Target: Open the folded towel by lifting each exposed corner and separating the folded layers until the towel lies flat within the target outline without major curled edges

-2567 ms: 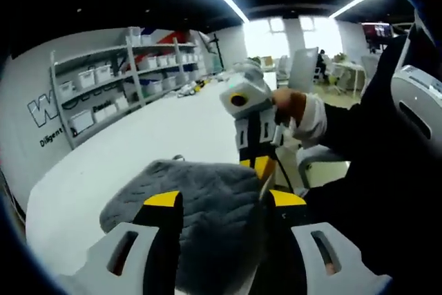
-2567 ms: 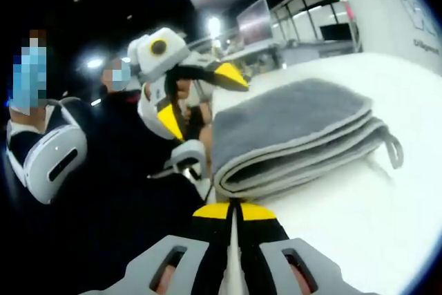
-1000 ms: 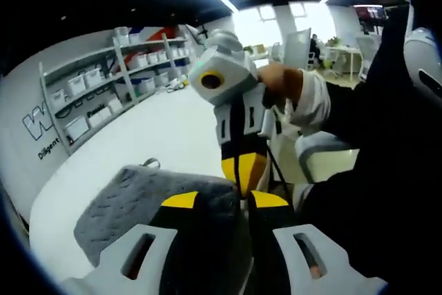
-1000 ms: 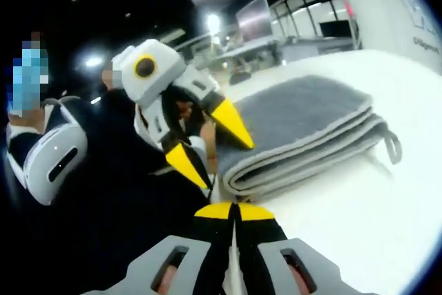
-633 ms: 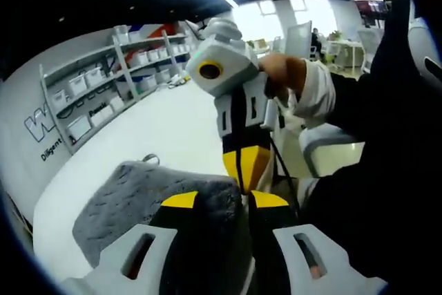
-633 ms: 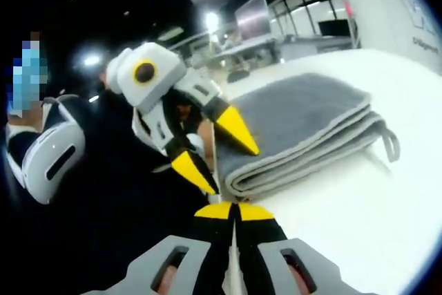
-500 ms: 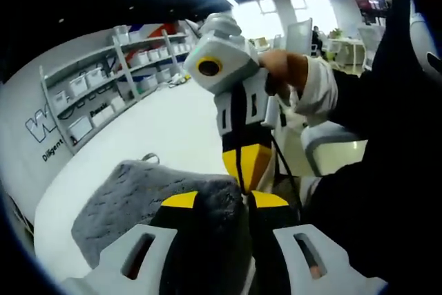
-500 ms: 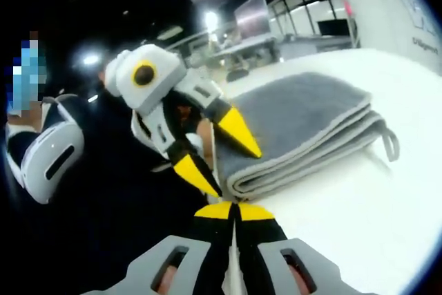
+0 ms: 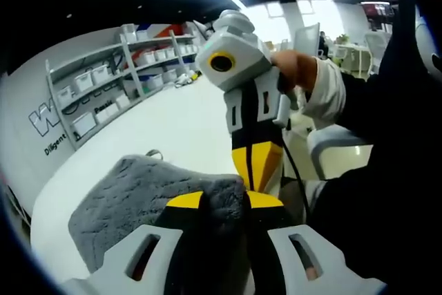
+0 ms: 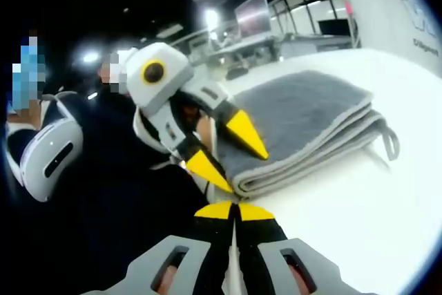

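Note:
A grey towel (image 9: 124, 198) (image 10: 304, 112) lies folded in several layers on the white table (image 9: 173, 122), its hanging loop (image 10: 390, 139) at the far side. My left gripper (image 9: 224, 200) (image 10: 226, 148) stands open but partly narrowed around the towel's near corner. One yellow fingertip (image 10: 245, 132) rests on the top layer and the other sits below, by the table's edge. My right gripper (image 10: 235, 211) (image 9: 257, 170) is shut with nothing in it, pointing down just beside that same corner.
The towel sits at the table's near edge (image 10: 290, 202), with open white tabletop beyond it. Shelves with white bins (image 9: 103, 81) line the far wall. A person's dark-clothed body and white cuff (image 9: 324, 94) are close on the right.
The left gripper has come in over the towel's corner and its jaws have narrowed around it. The right gripper stays shut and has drawn closer to the corner.

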